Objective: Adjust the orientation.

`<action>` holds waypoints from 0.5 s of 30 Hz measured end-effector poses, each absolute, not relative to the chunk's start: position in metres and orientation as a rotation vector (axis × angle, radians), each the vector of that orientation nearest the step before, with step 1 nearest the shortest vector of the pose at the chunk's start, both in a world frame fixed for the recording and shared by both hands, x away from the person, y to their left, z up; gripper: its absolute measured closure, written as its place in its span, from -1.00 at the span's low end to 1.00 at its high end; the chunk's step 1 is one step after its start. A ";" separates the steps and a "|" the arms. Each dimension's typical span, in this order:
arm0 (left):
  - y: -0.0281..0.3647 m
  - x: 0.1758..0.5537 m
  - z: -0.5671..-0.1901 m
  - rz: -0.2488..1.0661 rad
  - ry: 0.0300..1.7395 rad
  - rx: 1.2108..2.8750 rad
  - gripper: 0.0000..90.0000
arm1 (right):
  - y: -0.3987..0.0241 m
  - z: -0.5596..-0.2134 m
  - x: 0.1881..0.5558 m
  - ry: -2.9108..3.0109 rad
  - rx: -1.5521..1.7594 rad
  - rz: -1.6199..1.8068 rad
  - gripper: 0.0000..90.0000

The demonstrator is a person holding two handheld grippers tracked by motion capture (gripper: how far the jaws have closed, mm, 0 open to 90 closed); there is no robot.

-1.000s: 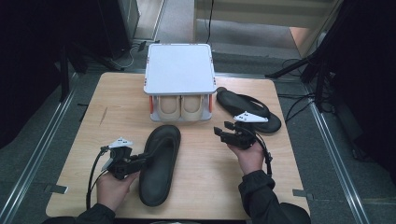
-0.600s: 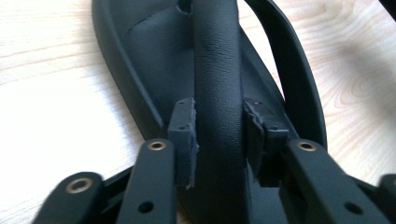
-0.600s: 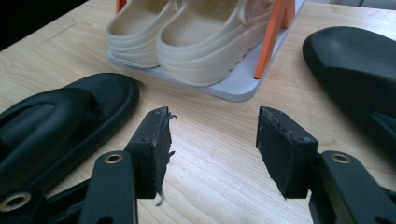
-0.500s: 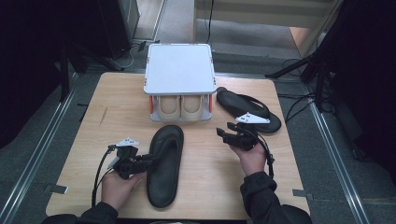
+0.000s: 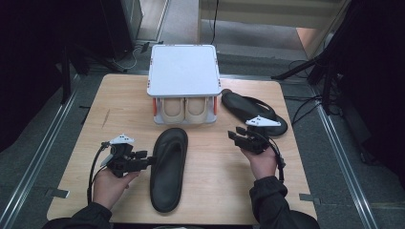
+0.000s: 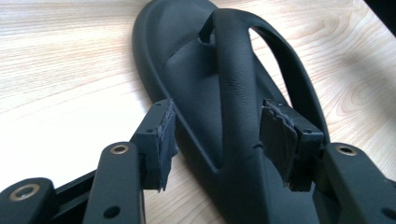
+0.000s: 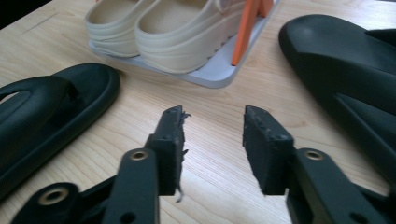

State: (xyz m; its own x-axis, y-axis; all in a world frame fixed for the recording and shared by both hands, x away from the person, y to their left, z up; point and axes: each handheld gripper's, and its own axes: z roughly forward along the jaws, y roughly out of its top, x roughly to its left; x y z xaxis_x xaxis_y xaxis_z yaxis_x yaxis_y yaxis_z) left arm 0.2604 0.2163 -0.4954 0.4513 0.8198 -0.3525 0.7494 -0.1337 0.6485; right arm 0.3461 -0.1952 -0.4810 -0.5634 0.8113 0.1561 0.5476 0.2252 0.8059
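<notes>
- Where the high view looks down on the pale wooden table [image 5: 119, 102], a black foam flip-flop sandal [image 5: 168, 169] lies flat near the middle of the front half, toe toward a white two-tier shoe rack [image 5: 184, 71] that holds a pair of beige clogs [image 5: 185, 109] on its lower shelf.
- At that sandal's left edge, the left gripper [image 5: 149, 161] points rightward from the person's left hand [image 5: 111, 183]; its jaws have just been opening and stand apart around the sandal's rim.
- To the right, the right gripper [image 5: 234, 136] sits above bare wood in the right hand [image 5: 261, 162], well apart from the near sandal, with a second black flip-flop [image 5: 253, 112] lying just behind it beside the rack.
- Seen in the left gripper view, the spread pads straddle the sandal's [image 6: 224, 93] side and strap; the left pad [image 6: 163, 140] hangs over the wood just off the sole's edge, the right pad [image 6: 280, 140] stands beside the strap, and neither presses.
- From the right gripper view, the right gripper [image 7: 212, 140] has jaws that have just been closing, yet a clear gap remains with only table between them; the near sandal [image 7: 51, 112] lies to the left, the second flip-flop [image 7: 345, 79] to the right, and the clogs [image 7: 163, 28] ahead.
</notes>
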 end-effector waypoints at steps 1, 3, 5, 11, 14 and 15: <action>0.218 0.261 -0.495 0.113 1.320 1.901 -0.02 | -0.201 -0.481 0.348 2.200 1.281 1.250 0.47; 0.220 0.263 -0.495 0.124 1.314 1.897 -0.04 | -0.205 -0.481 0.349 2.196 1.293 1.248 0.51; 0.224 0.265 -0.494 0.141 1.309 1.897 -0.05 | -0.216 -0.484 0.354 2.177 1.335 1.232 0.70; 0.228 0.269 -0.494 0.159 1.312 1.905 -0.07 | -0.229 -0.489 0.361 2.140 1.386 1.217 1.00; 0.231 0.272 -0.493 0.174 1.309 1.909 -0.09 | -0.234 -0.494 0.366 2.130 1.414 1.172 1.00; 0.231 0.272 -0.494 0.177 1.311 1.905 -0.10 | -0.235 -0.496 0.367 2.129 1.425 1.161 1.00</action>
State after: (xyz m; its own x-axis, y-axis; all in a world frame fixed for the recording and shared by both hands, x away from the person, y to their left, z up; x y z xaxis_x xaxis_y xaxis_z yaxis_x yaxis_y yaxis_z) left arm 0.2723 0.2315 -0.4937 0.4536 0.8359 -0.3091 0.7243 -0.1437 0.6744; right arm 0.3672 -0.2351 -0.4956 -0.4468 0.8797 0.1627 0.6134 0.1689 0.7715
